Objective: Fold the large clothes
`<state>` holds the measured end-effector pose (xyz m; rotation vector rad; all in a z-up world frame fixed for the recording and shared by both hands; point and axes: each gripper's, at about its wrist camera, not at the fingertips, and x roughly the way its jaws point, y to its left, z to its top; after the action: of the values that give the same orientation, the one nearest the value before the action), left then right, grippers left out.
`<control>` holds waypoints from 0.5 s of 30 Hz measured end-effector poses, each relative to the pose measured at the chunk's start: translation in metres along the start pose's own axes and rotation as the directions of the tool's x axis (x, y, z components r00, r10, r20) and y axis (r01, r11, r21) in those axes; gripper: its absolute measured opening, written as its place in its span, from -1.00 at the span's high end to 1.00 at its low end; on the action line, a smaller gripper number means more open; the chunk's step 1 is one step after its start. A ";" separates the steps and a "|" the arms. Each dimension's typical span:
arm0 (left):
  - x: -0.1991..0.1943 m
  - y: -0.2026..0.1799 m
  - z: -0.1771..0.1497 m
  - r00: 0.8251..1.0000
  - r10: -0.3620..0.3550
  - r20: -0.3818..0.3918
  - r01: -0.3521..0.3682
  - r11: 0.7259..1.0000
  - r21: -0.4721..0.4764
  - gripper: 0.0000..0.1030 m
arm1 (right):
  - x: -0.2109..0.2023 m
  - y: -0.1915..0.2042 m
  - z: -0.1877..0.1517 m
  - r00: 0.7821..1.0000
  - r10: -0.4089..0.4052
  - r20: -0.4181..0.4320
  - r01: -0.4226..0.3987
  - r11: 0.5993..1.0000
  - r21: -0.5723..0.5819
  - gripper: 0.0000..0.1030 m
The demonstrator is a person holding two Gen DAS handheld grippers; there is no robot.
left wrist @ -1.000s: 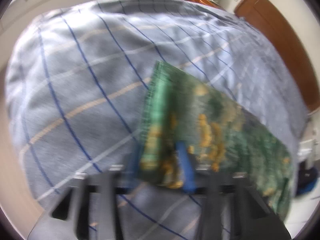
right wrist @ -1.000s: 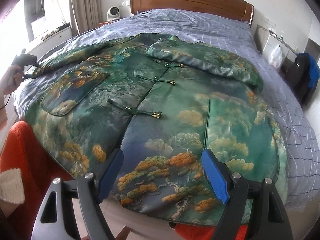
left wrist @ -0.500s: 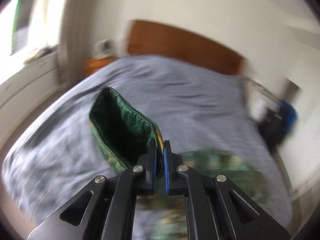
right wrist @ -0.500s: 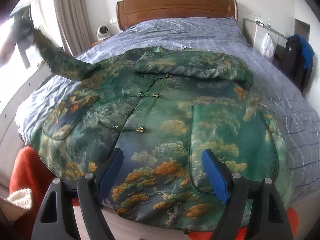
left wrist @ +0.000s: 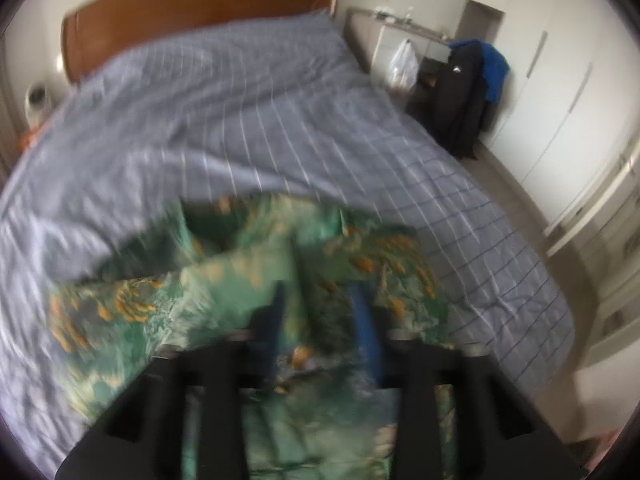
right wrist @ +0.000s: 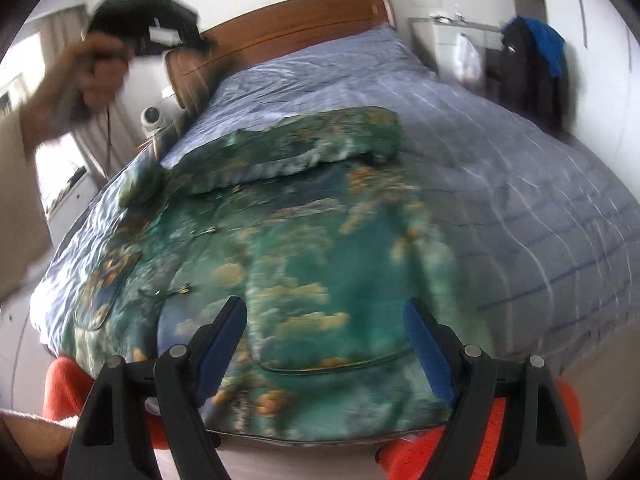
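A large green jacket point(right wrist: 304, 248) printed with orange and cream clouds lies front-up on the grey checked bed point(right wrist: 500, 160). One sleeve point(right wrist: 288, 148) lies folded across its chest. My left gripper point(left wrist: 320, 312) is open and empty above the jacket point(left wrist: 248, 280); the view is blurred by motion. It also shows in the right wrist view point(right wrist: 132, 20), raised high at the upper left in the person's hand. My right gripper point(right wrist: 324, 332) is open and empty above the jacket's hem near the foot of the bed.
A wooden headboard point(right wrist: 288, 32) stands at the far end. A dark and blue coat point(right wrist: 532, 72) hangs at the right by white cupboards point(left wrist: 560, 100). An orange cloth point(right wrist: 64, 392) lies below the bed's foot. A small white fan point(right wrist: 154, 118) stands at the left.
My left gripper, shut on the left sleeve half a second ago, has opened and let it go and now stands high over the jacket. My right gripper has stayed open.
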<state>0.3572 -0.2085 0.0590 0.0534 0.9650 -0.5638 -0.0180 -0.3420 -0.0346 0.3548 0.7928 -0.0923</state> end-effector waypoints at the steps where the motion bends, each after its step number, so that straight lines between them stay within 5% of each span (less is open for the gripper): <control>1: -0.002 0.006 -0.002 0.999 -0.036 0.012 0.037 0.999 -0.035 -0.14 | -0.002 -0.006 0.004 1.000 0.002 -0.001 -0.002 1.000 0.011 -0.55; 4: -0.024 0.033 -0.006 0.995 -0.067 0.071 0.076 0.990 -0.117 -0.47 | -0.008 -0.020 0.022 0.999 0.040 0.005 -0.040 0.998 0.040 -0.55; 7: -0.059 0.089 -0.026 0.990 0.017 0.140 0.005 0.989 -0.150 -0.58 | 0.003 -0.020 0.061 0.980 0.197 -0.024 -0.195 0.978 0.079 -0.55; 9: -0.071 0.119 -0.042 0.984 0.088 0.152 -0.065 0.986 -0.155 -0.66 | 0.023 -0.010 0.089 0.940 0.333 -0.075 -0.325 0.940 0.104 -0.55; 11: -0.078 0.158 -0.070 0.978 0.166 0.124 -0.145 0.976 -0.163 -0.66 | 0.057 0.009 0.124 0.873 0.475 -0.114 -0.459 0.877 0.140 -0.55; 15: -0.088 0.225 -0.137 0.968 0.249 0.029 -0.236 0.946 -0.222 -0.66 | 0.142 0.057 0.179 0.805 0.546 -0.234 -0.533 0.837 0.122 -0.45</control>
<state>0.3213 0.0618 0.0033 -0.0390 0.9432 -0.2295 0.2152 -0.3434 -0.0042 0.6406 0.9223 0.4851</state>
